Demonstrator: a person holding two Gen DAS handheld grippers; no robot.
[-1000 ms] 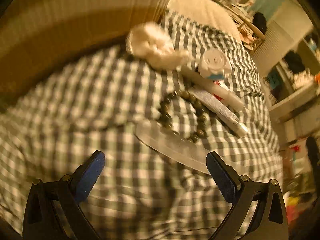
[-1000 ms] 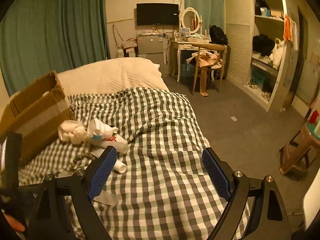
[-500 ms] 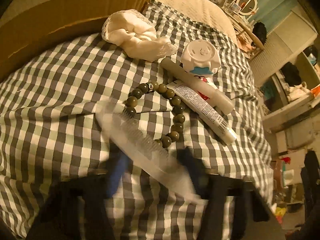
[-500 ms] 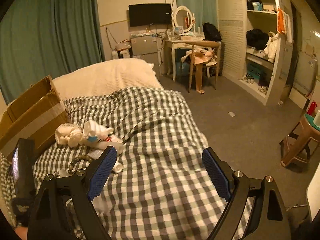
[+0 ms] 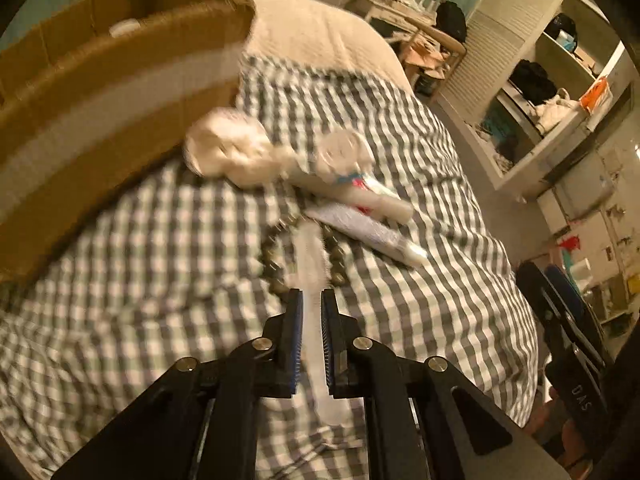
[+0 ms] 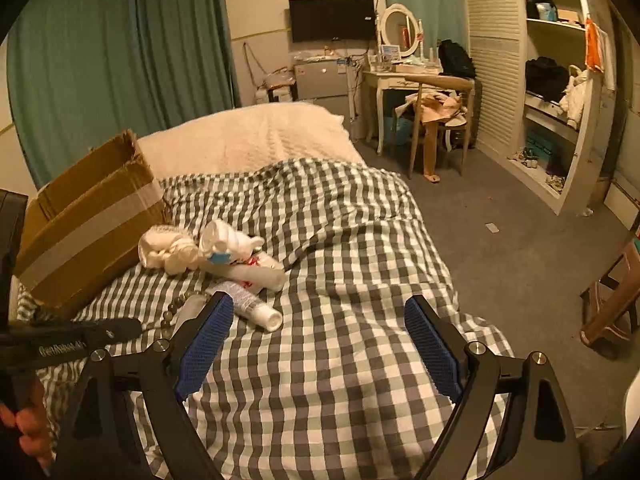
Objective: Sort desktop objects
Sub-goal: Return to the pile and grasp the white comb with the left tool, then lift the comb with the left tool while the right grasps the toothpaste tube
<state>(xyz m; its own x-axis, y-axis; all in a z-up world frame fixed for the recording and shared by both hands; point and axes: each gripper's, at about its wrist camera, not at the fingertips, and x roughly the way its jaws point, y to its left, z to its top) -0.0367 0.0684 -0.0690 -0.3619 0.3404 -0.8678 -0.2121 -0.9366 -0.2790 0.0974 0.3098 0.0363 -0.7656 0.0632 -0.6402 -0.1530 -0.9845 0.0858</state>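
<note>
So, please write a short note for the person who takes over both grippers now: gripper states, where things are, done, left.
Left gripper: shut on the clear comb, above the bead bracelet.
Right gripper: open, holding nothing, over the checked blanket.
On the blanket beside the cardboard box: white cloth, two tubes, a white bottle.
Done: comb gripped. Left: comb and the rest, not yet sorted.

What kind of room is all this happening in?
Most likely a lived-in bedroom: a bed with a checked cover and pillow, a dressing table with an oval mirror, and open wardrobe shelves.
</note>
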